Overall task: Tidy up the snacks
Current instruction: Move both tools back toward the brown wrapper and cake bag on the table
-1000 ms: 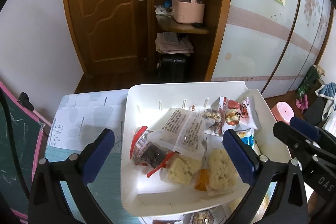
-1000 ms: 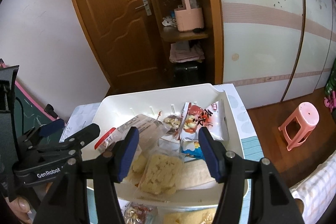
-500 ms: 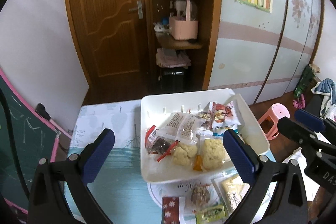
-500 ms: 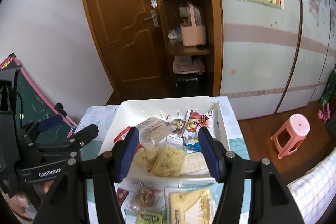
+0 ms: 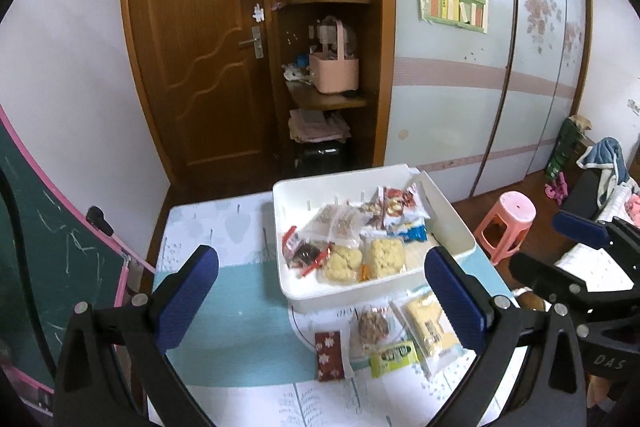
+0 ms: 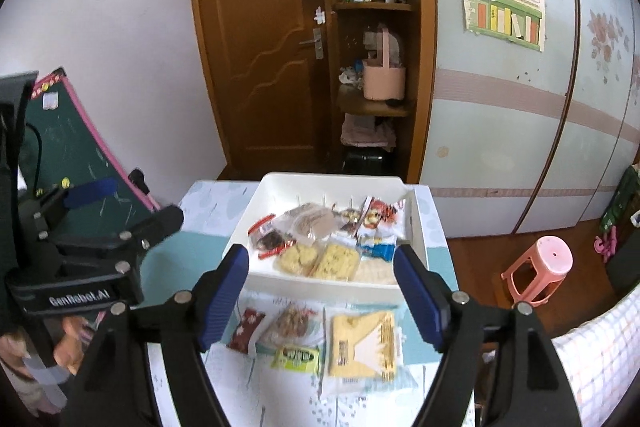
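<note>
Snacks sit in two groups on the surface [image 5: 224,315] in front of me. Most are piled in the white plastic bin [image 5: 360,291], which stands toward the far right of the surface: two clear packs of pale puffed cakes [image 5: 362,259] at the near side, a red-trimmed pack of dark pieces [image 5: 300,249] to their left, a blue-and-white wrapper [image 5: 412,233] to the right, and a red-and-white bag [image 5: 398,205] leaning toward the back wall.

Four packets lie loose just in front of the bin. From left to right in my right wrist view: a dark red patterned packet [image 6: 248,329], a clear bag of brown nutty pieces [image 6: 290,323], a small green packet [image 6: 298,357] (nearer to me than the others), and a large yellow packet [image 6: 362,343].

My left claw [image 5: 320,303] hangs above the surface with its blue-padded fingers spread wide and nothing between them. My right claw [image 6: 322,295] is likewise spread wide and holding nothing, raised above the loose packets, which show between its fingers. Neither touches any snack.

Beyond the surface are a brown wooden door [image 6: 260,51], open corner shelves holding a pink basket [image 6: 382,77], and a pink plastic stool [image 6: 540,267] on the floor to the right.
</note>
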Demonstrator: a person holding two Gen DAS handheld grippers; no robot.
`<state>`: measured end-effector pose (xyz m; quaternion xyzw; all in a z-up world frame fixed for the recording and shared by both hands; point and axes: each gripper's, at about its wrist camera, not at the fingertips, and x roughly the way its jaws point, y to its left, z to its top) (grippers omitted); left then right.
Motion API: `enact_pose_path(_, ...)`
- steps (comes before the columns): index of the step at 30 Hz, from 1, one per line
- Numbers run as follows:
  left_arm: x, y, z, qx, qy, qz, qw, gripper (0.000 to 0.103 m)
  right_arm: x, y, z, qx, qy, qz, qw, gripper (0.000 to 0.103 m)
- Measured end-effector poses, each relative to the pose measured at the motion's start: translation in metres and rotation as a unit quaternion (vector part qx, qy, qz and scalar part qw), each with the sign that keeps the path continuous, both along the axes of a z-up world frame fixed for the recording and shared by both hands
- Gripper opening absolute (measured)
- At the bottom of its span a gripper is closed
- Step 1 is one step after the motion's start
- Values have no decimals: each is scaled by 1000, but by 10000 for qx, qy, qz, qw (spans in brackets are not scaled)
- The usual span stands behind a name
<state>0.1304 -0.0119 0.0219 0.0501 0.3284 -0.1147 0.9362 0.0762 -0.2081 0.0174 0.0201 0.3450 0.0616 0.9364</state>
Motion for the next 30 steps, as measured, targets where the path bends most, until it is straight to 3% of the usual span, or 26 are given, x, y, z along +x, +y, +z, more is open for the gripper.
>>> enact_pose_path(5,-2,3,-32,18,359,-121,9993,103,-6,-3,-30,-5,328,24,9995,76)
enact_pose_path(9,9,5,-77,70,829,-99,9965,103,-1,-13,-67,12,661,-94,9978,76)
enact_pose_path(16,36,18,-164,-109,1711,236,9849,103,20,-34,-135,106,1265,-344,9913,76)
enact_pose_path(23,60,21,-223,-108,2262,397,9732,101,46,-42,-190,117,1762,-425,9834,77)
enact_pose_path(30,74,15,-262,65,2614,245,9649,98,61,-29,-221,-247,1863,-275,9818,96)
